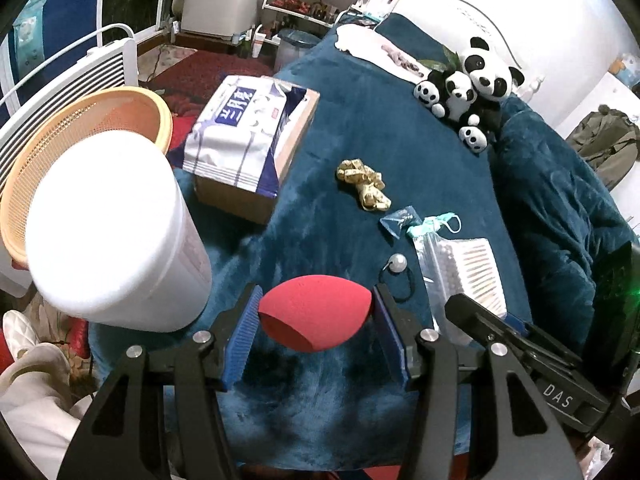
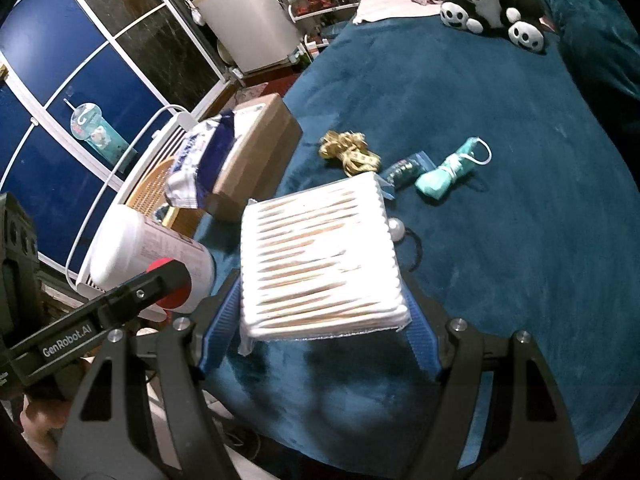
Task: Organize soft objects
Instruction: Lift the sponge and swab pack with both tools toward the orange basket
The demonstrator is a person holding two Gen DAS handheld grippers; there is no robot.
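Note:
My left gripper (image 1: 316,316) is shut on a red makeup sponge (image 1: 312,314), held above the blue plush cover, beside a white tub (image 1: 108,236). My right gripper (image 2: 320,312) is shut on a pack of cotton swabs (image 2: 320,256), lifted off the cover; the pack also shows in the left wrist view (image 1: 464,272). On the cover lie a gold ribbon bow (image 1: 364,184), a rolled teal face mask (image 2: 448,172), a small blue packet (image 2: 404,170) and a black hair tie with a pearl (image 1: 398,262). Panda plush toys (image 1: 468,88) sit at the far edge.
A cardboard box (image 1: 256,168) with a blue-white wipes pack (image 1: 240,128) on top sits at the left. An orange mesh basket (image 1: 80,132) stands behind the white tub, next to a white heater (image 1: 60,76). Shelves and a white appliance are beyond the bed.

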